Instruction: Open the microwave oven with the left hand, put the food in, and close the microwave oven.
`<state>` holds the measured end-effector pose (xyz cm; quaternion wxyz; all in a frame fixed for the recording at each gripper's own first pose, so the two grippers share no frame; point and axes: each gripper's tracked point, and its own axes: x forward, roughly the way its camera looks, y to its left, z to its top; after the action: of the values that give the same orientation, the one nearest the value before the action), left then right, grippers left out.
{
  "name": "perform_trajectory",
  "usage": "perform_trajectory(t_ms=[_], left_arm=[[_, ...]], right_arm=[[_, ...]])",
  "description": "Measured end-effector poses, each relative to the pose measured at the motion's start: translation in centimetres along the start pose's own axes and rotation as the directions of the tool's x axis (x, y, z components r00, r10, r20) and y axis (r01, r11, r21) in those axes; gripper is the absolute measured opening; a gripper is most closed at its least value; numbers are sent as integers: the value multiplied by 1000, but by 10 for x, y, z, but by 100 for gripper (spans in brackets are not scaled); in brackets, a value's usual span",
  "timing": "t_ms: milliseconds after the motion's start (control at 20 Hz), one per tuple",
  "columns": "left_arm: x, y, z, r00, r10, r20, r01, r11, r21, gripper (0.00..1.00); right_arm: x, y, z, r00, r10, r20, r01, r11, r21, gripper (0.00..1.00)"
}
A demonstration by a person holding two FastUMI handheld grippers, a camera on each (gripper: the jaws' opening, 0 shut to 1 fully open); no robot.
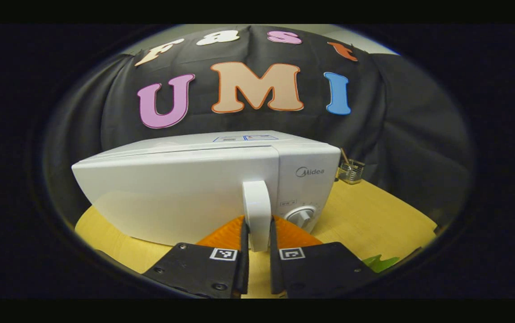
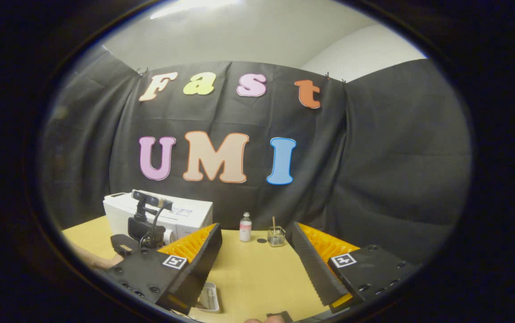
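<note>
Here we see the left hand-held gripper (image 1: 257, 242) closed on the microwave oven's door handle (image 1: 257, 211), one finger pressing on each side of the white upright handle. The microwave oven (image 1: 185, 188) stands directly ahead of this hand-held gripper on the pale wooden bench (image 1: 374, 211). Its door looks a little swung out from the body, with a narrow seam along the top, though we cannot tell how far it has opened. Just to the right of the handle, beyond the fingers, sits the control knob (image 1: 301, 217) on the oven's front panel. Farther off to the right, past the oven's corner, a small glass jar (image 1: 350, 171) with a stick in it stands on the bench. Something green (image 1: 379, 263) lies on the bench beside the right finger; we cannot tell what it is.

In the right gripper view, the right hand-held gripper (image 2: 257, 251) is held wide apart with nothing between its fingers. Ahead of it and between the fingers, well off, stand a small bottle (image 2: 245, 227) and the glass jar (image 2: 276, 236) side by side near the back edge of the bench (image 2: 257, 273). Off to the left of this hand-held gripper we see the microwave oven (image 2: 181, 215), with the left hand-held gripper (image 2: 143, 231) in front of it and a forearm (image 2: 93, 259) leading to it. Close beneath the left finger, a small clear tray (image 2: 209, 297) lies on the bench; we cannot make out what it holds.
</note>
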<state>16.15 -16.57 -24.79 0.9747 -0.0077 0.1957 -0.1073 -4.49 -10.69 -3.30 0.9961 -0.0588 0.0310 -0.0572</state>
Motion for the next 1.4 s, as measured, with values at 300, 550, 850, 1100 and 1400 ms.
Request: perform_trajectory(t_ms=[300, 550, 850, 1100, 1400], left_arm=[[-29, -2, -22, 994, -52, -94, 48, 998, -46, 8], [-119, 14, -45, 986, -159, -53, 157, 987, -39, 8], [-186, 54, -69, 988, -140, -72, 138, 990, -41, 7], [-228, 96, -85, 994, -67, -88, 64, 997, -36, 7], [-257, 144, -97, 992, 63, -105, -71, 995, -66, 7]], right_arm=[[1, 11, 0, 999, 36, 6, -35, 999, -5, 96], [13, 37, -21, 995, 91, -40, -91, 996, 7, 97], [23, 90, -62, 968, 234, -92, -232, 972, 31, 97], [18, 129, -92, 943, 317, -105, -319, 948, -6, 97], [15, 155, -136, 918, 356, -176, -369, 928, -50, 98]])
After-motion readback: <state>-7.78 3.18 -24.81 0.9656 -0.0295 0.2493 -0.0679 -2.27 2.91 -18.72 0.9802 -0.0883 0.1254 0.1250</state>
